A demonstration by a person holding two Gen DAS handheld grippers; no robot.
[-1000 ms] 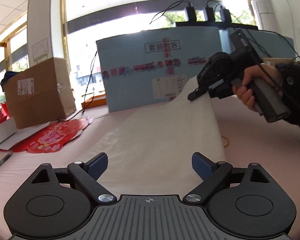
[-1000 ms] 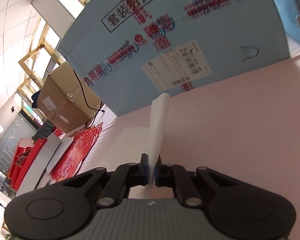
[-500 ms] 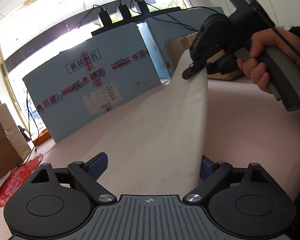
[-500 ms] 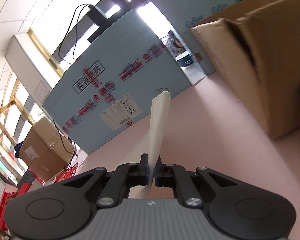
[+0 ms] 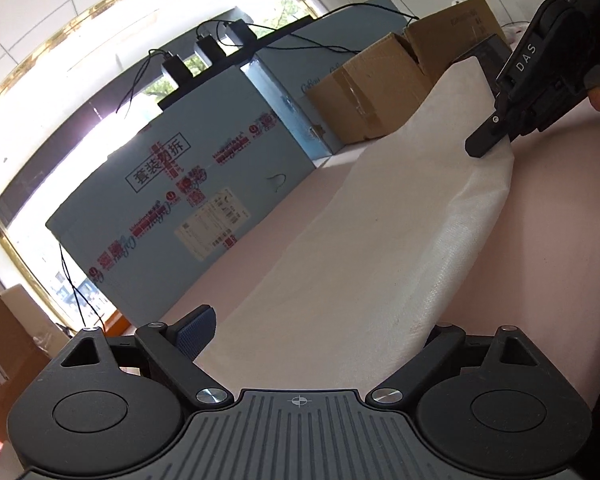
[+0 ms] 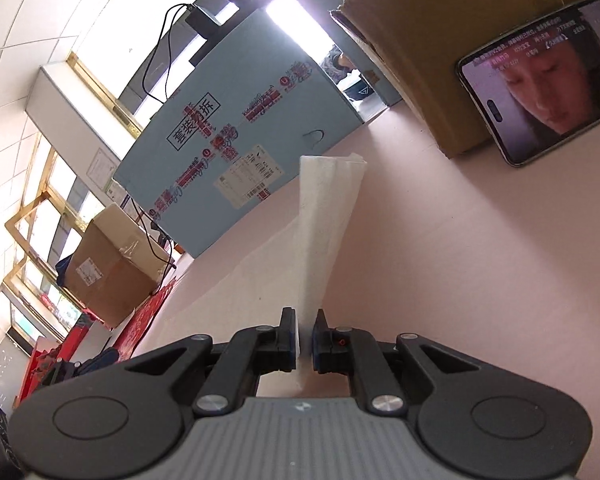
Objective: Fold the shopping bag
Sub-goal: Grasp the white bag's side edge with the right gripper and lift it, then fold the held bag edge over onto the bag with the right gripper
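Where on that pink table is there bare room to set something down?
Bare pink tabletop lies right of the white woven bag, up to the brown cardboard box and propped phone. The left, by red paper cut-outs, is crowded.

Bright windows (image 6: 60,184) backlight cardboard boxes (image 5: 380,92) on a pink table (image 6: 480,248).

wrist views, low over table (image 5: 560,240), sharing bag (image 5: 380,248)

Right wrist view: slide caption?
Right gripper, jaws just opening, with the white woven shopping bag edge between them, over the pink table.
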